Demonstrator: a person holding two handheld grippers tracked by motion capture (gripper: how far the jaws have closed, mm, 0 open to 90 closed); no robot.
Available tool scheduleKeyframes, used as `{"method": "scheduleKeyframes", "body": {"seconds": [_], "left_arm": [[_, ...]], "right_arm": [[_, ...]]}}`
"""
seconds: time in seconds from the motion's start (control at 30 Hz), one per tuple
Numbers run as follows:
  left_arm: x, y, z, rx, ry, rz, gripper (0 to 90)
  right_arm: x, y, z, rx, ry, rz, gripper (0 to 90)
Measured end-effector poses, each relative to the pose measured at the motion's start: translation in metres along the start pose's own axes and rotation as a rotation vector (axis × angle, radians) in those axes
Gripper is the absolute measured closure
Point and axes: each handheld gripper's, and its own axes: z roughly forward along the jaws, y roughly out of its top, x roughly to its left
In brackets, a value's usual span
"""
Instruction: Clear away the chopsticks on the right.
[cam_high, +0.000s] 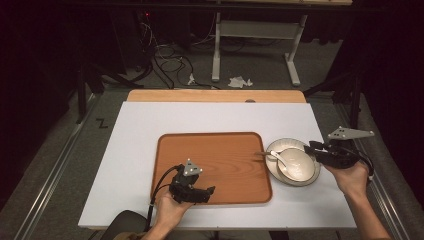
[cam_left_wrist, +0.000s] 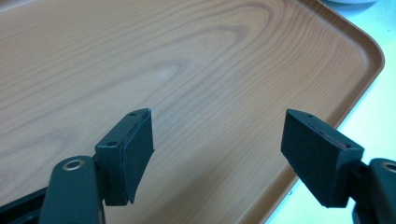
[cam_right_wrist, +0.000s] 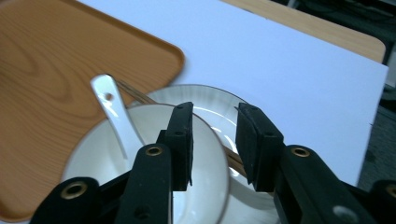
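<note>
White sheeting covers the worktop. Nearest, the left gripper hangs over the wooden tray, fingers spread on nothing. Farther right, the right gripper holds half-closed fingers astride the bowl rim, unpressed; the bowl sits on a plate with spoon and chopsticks.

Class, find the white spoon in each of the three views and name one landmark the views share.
High view: white spoon in the bowl, right of the tray.
Left gripper view: not in it.
Right gripper view: spoon left of centre, leaning in the bowl.
Shared landmark: the wooden tray.
</note>
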Motion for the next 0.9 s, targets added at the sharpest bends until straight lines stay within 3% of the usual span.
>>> {"method": "scheduleKeyframes", "body": {"seconds": [0.07, 0.33, 0.37, 0.53, 0.9], "left_arm": [[0.000, 0.000, 0.001, 0.007, 0.001, 0.002, 25.6], [0.000, 0.000, 0.001, 0.007, 0.003, 0.003, 25.6], [0.000, 0.000, 0.002, 0.014, 0.005, 0.009, 25.6], [-0.001, -0.001, 0.003, 0.018, 0.008, 0.012, 25.5], [-0.001, -0.001, 0.004, 0.019, 0.009, 0.006, 25.6]], "right_arm": [[-0.009, 0.001, 0.005, 0.044, -0.016, -0.016, 70.2], [-0.029, 0.001, 0.020, 0.133, -0.040, -0.013, 72.8], [-0.034, -0.002, 0.028, 0.180, -0.044, -0.024, 73.0], [-0.042, -0.007, 0.039, 0.254, -0.055, -0.027, 72.6], [-0.052, -0.013, 0.050, 0.327, -0.052, -0.018, 69.5]]}}
